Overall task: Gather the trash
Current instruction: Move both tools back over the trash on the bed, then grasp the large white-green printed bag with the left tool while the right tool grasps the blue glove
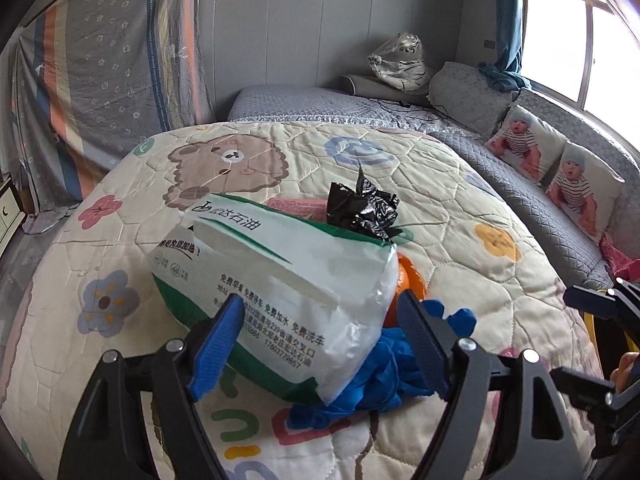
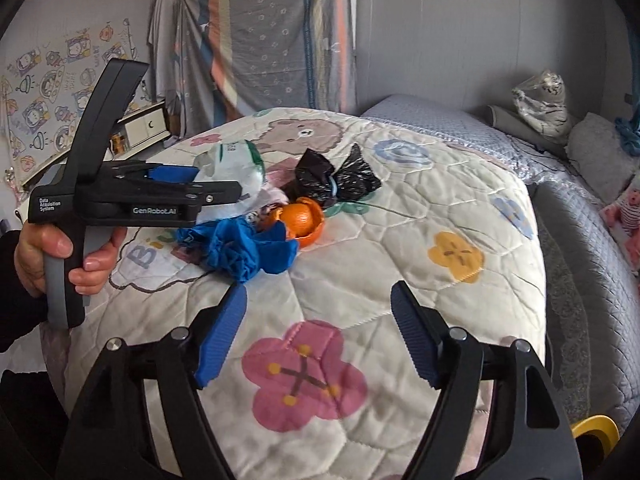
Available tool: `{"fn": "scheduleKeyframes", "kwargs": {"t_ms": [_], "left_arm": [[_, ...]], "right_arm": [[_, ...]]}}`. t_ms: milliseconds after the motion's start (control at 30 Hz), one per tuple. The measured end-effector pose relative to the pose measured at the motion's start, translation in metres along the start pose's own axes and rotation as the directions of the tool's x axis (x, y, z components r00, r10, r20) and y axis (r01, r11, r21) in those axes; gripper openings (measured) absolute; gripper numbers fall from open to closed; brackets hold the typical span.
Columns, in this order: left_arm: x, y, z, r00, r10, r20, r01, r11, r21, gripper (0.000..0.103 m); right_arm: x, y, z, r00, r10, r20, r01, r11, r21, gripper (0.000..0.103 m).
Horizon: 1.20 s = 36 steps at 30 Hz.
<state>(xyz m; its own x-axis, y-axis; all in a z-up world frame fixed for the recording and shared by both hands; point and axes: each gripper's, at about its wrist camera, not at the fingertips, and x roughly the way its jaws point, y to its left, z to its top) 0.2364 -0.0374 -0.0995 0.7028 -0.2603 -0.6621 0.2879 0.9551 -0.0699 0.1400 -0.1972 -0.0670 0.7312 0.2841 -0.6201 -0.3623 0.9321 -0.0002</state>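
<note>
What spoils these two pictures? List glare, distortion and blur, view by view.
Left wrist view: the window is blown out to white, and the fisheye bows the quilt into a dome; print on the white plastic bag stays sharp. Right wrist view: even light, the same bowing, dark corners.

Partly hidden trash on the quilt

The white-and-green plastic tissue pack covers most of the orange peel and part of the crumpled blue glove.

On the quilt, the tissue pack lies before the knotted bag, glove beside it.
</note>
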Motion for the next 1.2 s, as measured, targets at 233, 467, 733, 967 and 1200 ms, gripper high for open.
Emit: {"fn": "scheduleKeyframes", "kwargs": {"t_ms": [233,467,733,967,1200], "left_arm": [[0.018,0.009,0.004,0.999,0.027,-0.035,-0.027,1.0,-0.016,0.075],[0.032,0.04,0.011,0.996,0.057,-0.068,-0.062,0.994,-0.085,0.075],[0.042,0.072,0.015,0.989,0.111,-0.098,-0.123,0.984,-0.13,0.074],[0.041,0.096,0.021,0.989,0.112,-0.096,-0.128,0.975,-0.18,0.065],[0.041,0.125,0.023,0.988,0.116,-0.104,-0.139,0.96,-0.245,0.055]], "right_arm": [[0.048,0.017,0.017,0.994,0.069,-0.089,-0.072,0.997,-0.041,0.073],[0.077,0.025,0.028,0.985,0.091,-0.145,-0.1,0.993,-0.059,0.074],[0.103,0.03,0.035,0.973,0.112,-0.204,-0.123,0.991,-0.042,0.073],[0.114,0.039,0.045,0.97,0.118,-0.212,-0.132,0.99,-0.053,0.067],[0.122,0.046,0.05,0.965,0.124,-0.231,-0.143,0.988,-0.066,0.054]]}}
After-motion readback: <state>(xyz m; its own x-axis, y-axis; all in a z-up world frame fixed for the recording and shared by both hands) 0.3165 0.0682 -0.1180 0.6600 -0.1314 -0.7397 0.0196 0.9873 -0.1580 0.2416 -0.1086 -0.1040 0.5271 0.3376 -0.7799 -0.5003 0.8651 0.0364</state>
